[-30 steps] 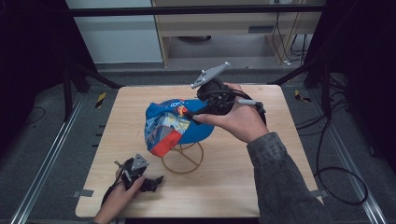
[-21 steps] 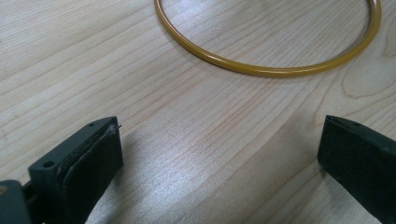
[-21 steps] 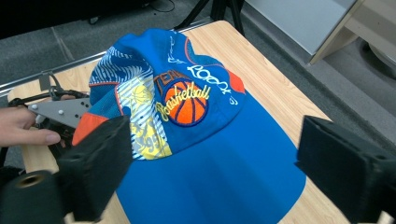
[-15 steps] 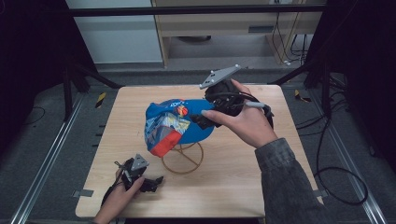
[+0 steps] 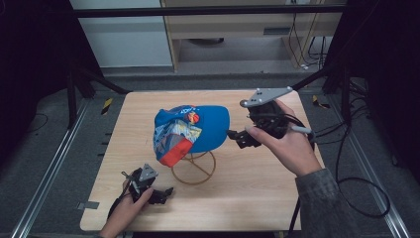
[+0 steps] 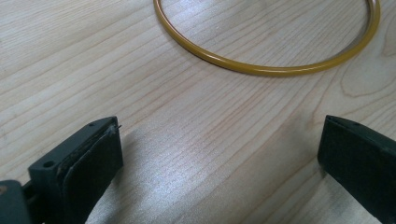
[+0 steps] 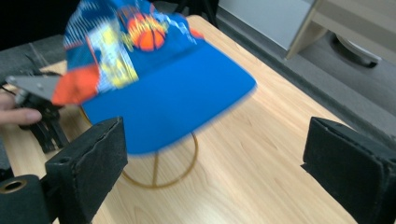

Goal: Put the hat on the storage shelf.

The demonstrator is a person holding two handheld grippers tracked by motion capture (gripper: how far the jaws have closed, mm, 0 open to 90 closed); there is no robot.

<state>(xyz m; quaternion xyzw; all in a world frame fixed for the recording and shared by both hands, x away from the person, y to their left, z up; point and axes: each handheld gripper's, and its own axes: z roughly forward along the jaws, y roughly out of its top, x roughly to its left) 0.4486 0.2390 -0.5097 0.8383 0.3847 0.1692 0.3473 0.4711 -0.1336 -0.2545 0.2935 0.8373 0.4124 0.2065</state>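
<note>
A blue cap (image 5: pixel 198 130) with an orange and patterned front sits on a gold wire stand (image 5: pixel 215 167) at the table's middle. My right gripper (image 5: pixel 238 139) hovers open just right of the cap's brim, clear of it. In the right gripper view the cap (image 7: pixel 163 88) is blurred ahead of the wide-apart jaws (image 7: pixel 215 158), and the stand (image 7: pixel 154 170) shows under it. My left gripper (image 5: pixel 166 193) rests open on the wood near the front left. Its own view (image 6: pixel 219 158) has nothing between the jaws, and the stand's ring (image 6: pixel 261 70) lies just beyond.
The wooden table (image 5: pixel 257 198) has bare room right of and in front of the stand. Metal rails run along both sides of the table, cables trail off at the right, and a shelf unit stands behind the far edge.
My right gripper has drawn back to the right from the cap's brim and now stands apart from it. The cap stays on the stand. The left gripper has not moved.
</note>
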